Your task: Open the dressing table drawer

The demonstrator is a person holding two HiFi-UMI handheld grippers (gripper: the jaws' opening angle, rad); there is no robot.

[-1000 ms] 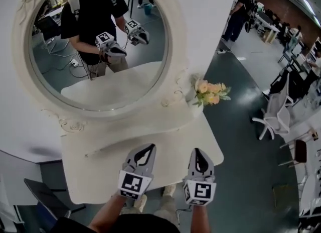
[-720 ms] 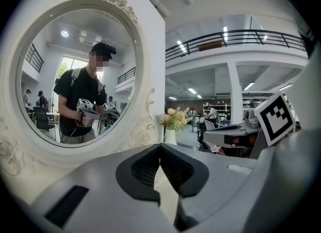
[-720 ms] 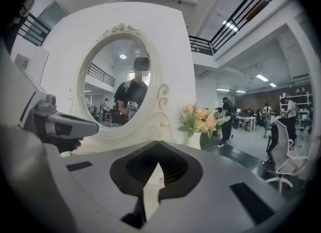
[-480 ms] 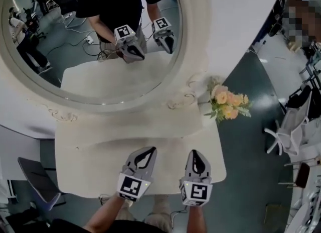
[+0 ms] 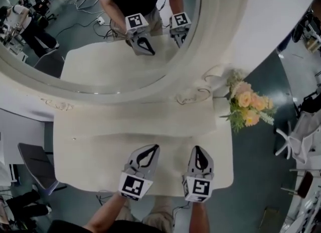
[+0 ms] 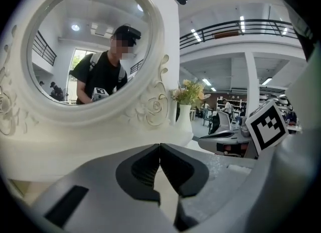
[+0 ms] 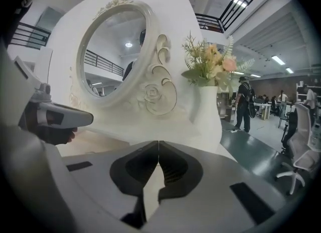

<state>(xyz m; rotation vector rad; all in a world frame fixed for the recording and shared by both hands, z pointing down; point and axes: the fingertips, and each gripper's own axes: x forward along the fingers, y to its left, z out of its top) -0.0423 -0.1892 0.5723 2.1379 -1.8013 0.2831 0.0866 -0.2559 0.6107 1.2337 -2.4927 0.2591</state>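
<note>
The white dressing table (image 5: 95, 149) stands below me under its oval mirror (image 5: 100, 36). Its drawer front is hidden under the tabletop in the head view. My left gripper (image 5: 152, 148) and right gripper (image 5: 197, 149) hover side by side over the table's near edge and point at the mirror. Both are shut with nothing between the jaws. In the left gripper view the closed left gripper (image 6: 160, 149) faces the carved mirror frame (image 6: 150, 107). In the right gripper view the closed right gripper (image 7: 158, 146) faces the same frame (image 7: 153, 94), with the left gripper's body (image 7: 52, 116) at the left.
A white vase of peach flowers (image 5: 247, 105) stands at the table's far right corner, also the vase (image 6: 184, 119) and the vase (image 7: 206, 114). A dark chair (image 5: 34, 162) sits left of the table and a white office chair (image 5: 297, 139) to the right. People stand far behind.
Both grippers have sunk toward the table's near edge. The head view has closed in, so the mirror and tabletop fill more of the picture and the flowers have slid right.
</note>
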